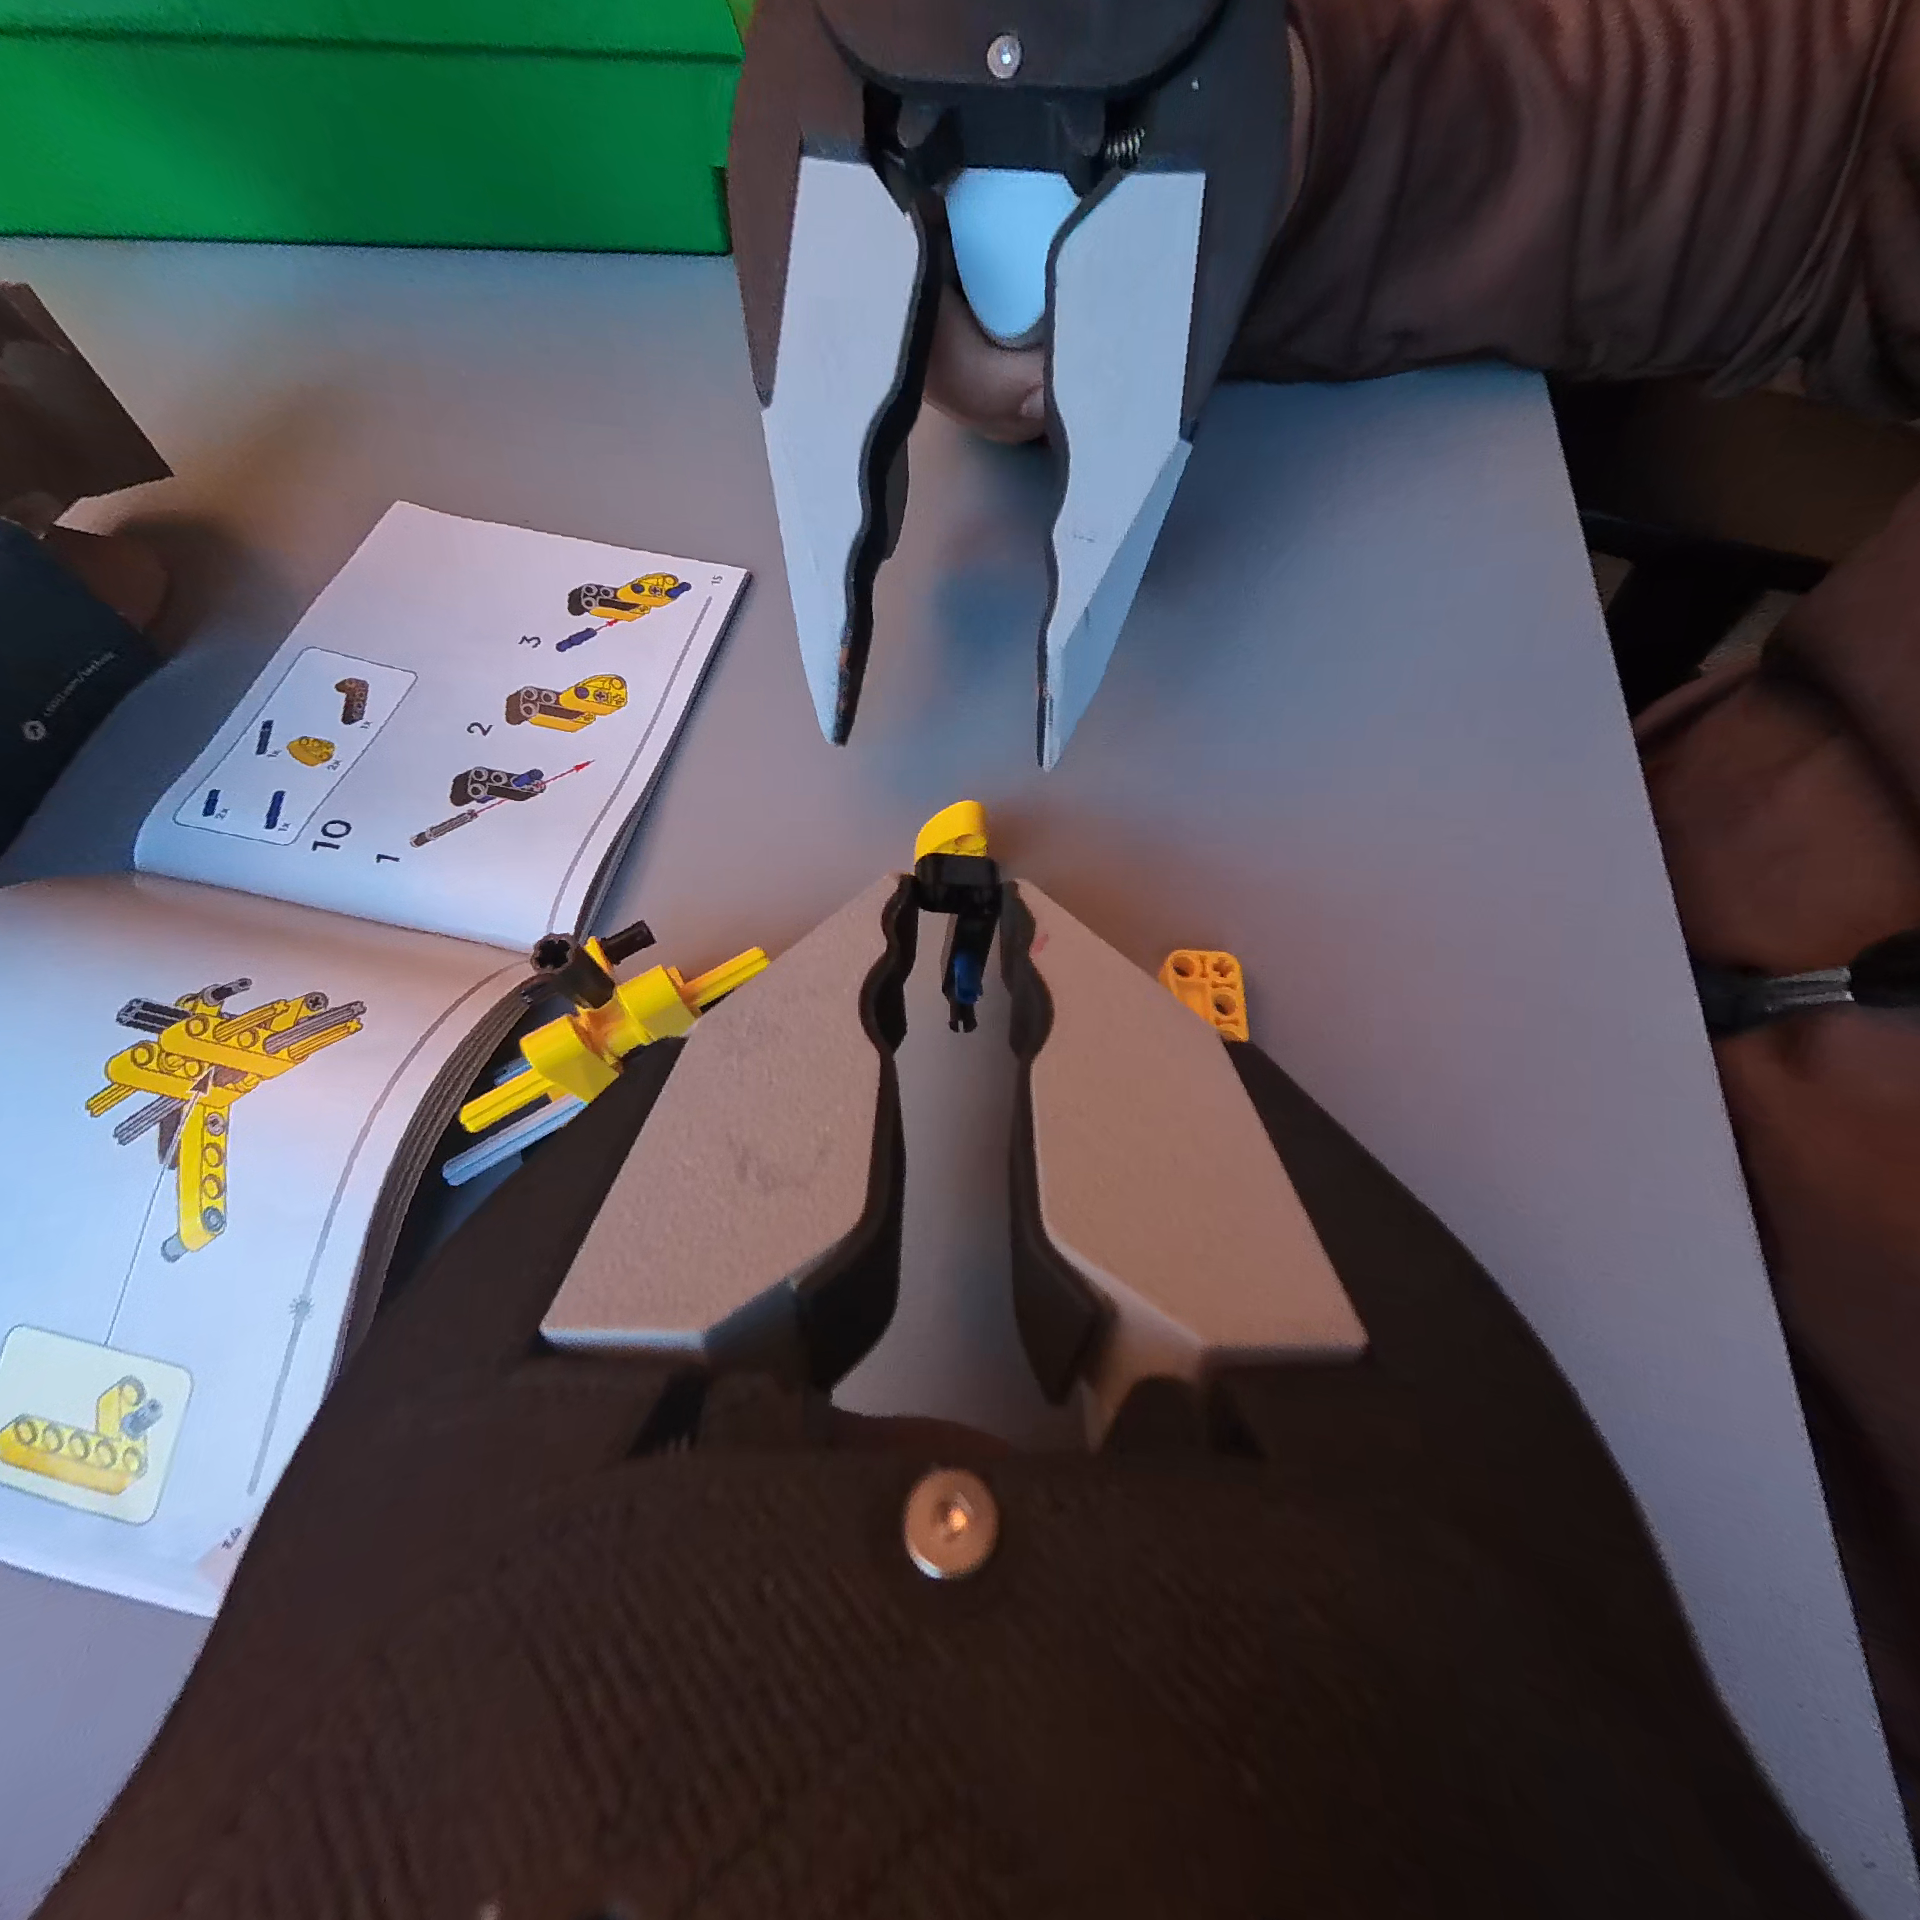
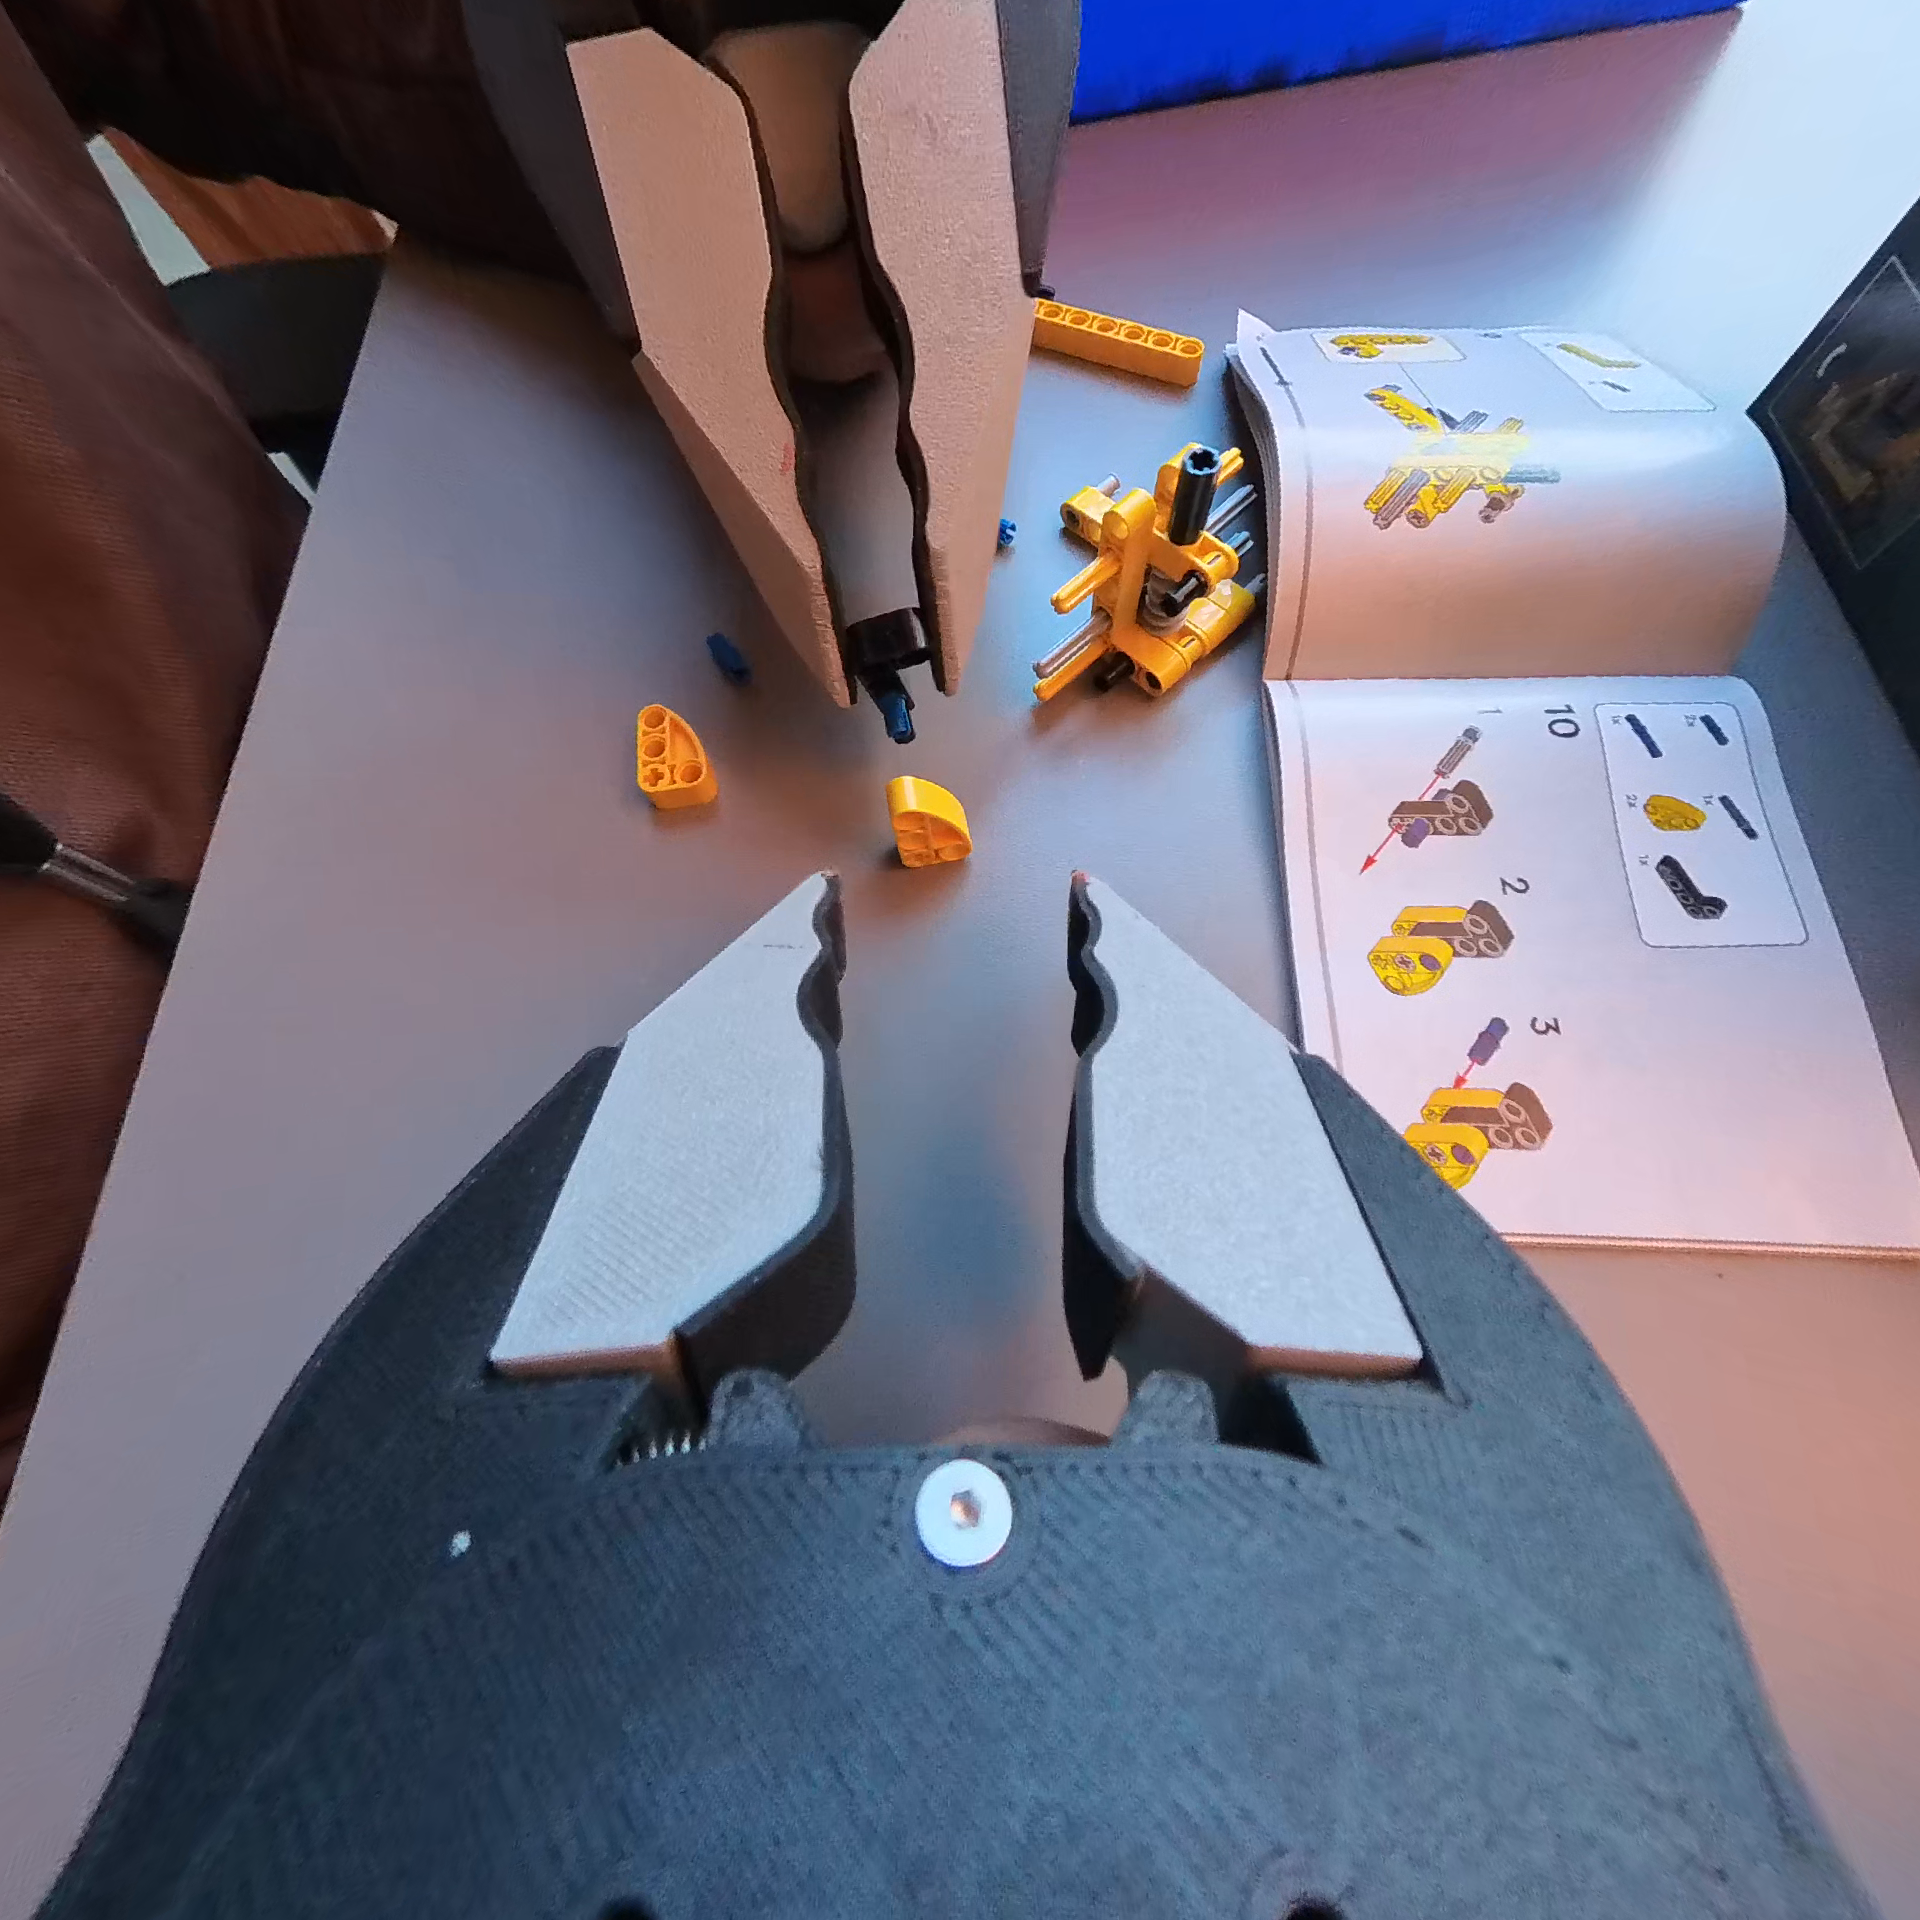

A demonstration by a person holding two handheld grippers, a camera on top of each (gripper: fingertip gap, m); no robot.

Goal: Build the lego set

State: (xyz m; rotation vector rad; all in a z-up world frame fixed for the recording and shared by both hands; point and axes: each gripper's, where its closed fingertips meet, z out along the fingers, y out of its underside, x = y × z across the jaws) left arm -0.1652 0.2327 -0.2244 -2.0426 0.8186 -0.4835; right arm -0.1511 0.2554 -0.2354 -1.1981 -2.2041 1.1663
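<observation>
Grey table [image 2: 436, 644] carries everything, with an open booklet [image 2: 1558, 935] along one side and a green box [image 1: 364, 125] at the far edge in the left wrist view.

The left gripper [image 1: 956, 904] has its fingers closed on a black piece [image 1: 958, 881], pinched right at the tips. A blue pin [image 2: 894, 712] sticks out of that piece; in the right wrist view it points down toward the table beyond the fingertips.

The right gripper [image 2: 951, 883] faces it, fingers apart and holding nothing. A yellow curved piece [image 2: 928, 821] sits on the table in the gap between the two grippers, just ahead of the right fingertips and just below the left gripper's pin. I can't tell whether the pin touches it.

A second yellow curved piece [image 2: 675, 756] lies flat nearby, with a loose blue pin [image 2: 727, 657] beyond it. The yellow assembly [image 2: 1153, 582] stands beside the booklet's spine, and a yellow beam [image 2: 1117, 343] lies farther back.
</observation>
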